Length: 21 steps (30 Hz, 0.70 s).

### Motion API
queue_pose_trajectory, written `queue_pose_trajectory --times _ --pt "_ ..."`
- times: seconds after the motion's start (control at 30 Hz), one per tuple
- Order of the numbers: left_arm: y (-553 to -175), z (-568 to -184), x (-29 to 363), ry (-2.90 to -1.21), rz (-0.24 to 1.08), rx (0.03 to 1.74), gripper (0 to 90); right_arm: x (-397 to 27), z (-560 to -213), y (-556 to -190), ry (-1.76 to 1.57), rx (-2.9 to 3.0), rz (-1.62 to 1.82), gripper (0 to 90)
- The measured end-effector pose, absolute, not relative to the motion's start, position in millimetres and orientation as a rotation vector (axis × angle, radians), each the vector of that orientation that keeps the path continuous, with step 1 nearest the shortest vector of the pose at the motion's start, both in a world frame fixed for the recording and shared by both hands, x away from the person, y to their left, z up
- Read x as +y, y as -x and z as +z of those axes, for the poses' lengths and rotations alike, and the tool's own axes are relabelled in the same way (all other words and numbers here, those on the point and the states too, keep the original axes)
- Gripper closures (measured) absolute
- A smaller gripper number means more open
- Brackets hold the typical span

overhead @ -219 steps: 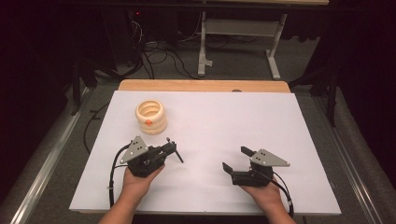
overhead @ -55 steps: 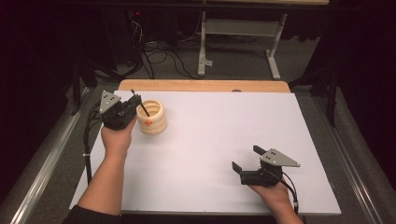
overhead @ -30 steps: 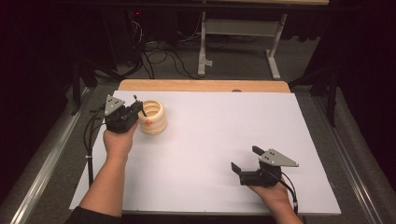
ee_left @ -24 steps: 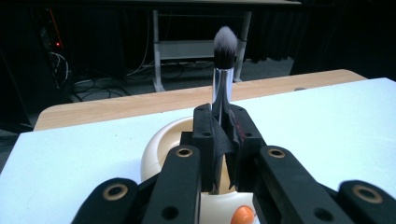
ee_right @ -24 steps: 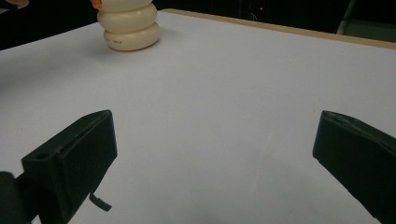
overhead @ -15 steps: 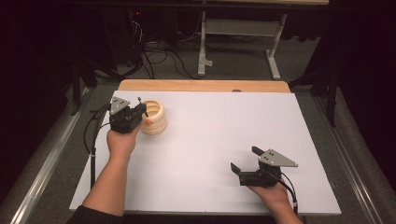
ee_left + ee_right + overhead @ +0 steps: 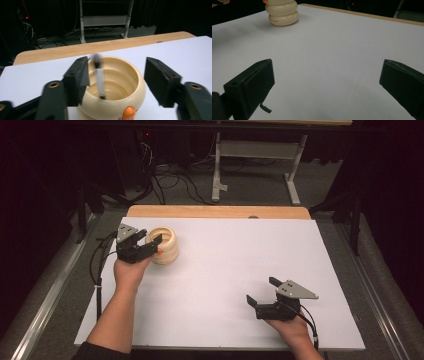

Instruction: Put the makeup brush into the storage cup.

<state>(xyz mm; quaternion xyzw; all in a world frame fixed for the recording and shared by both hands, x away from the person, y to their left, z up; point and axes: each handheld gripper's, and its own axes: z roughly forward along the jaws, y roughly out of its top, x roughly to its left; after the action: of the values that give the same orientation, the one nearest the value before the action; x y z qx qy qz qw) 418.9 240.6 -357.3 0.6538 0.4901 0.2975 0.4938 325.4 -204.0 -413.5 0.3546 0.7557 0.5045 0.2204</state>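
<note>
White tabletop (image 7: 220, 270): near right, the right gripper (image 7: 264, 292) rests low, jaws wide apart, empty. Far left, the left gripper (image 7: 150, 241) hangs over the cream pot (image 7: 166, 246), jaws just opened, a pen (image 7: 99, 80) standing loose in the pot.

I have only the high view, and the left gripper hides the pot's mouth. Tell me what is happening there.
Observer: The left gripper has just been opening its jaws. A thin grey stick stands between them, and neither pad seems to press it.
Operator: Say where its lower end is.
Observer: Inside the cream pot, close to the rim by one jaw.
Operator: Report the right gripper.
Observer: The right gripper is wide open, with bare white table between its jaws.
</note>
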Motion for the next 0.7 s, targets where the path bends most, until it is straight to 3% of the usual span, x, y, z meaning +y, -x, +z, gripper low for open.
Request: queue_pose_trajectory --times 0.23,0.7 --pt "-420.2 -357.3 243.0 -1.577 0.712 1.198 16.7 -203.6 -413.6 -325.3 -0.98 2.089 1.399 1.0" --pt "-414.9 -356.8 235.8 -1.601 0.687 1.186 9.7 -203.3 -413.2 -324.9 -0.973 2.089 1.393 1.1"
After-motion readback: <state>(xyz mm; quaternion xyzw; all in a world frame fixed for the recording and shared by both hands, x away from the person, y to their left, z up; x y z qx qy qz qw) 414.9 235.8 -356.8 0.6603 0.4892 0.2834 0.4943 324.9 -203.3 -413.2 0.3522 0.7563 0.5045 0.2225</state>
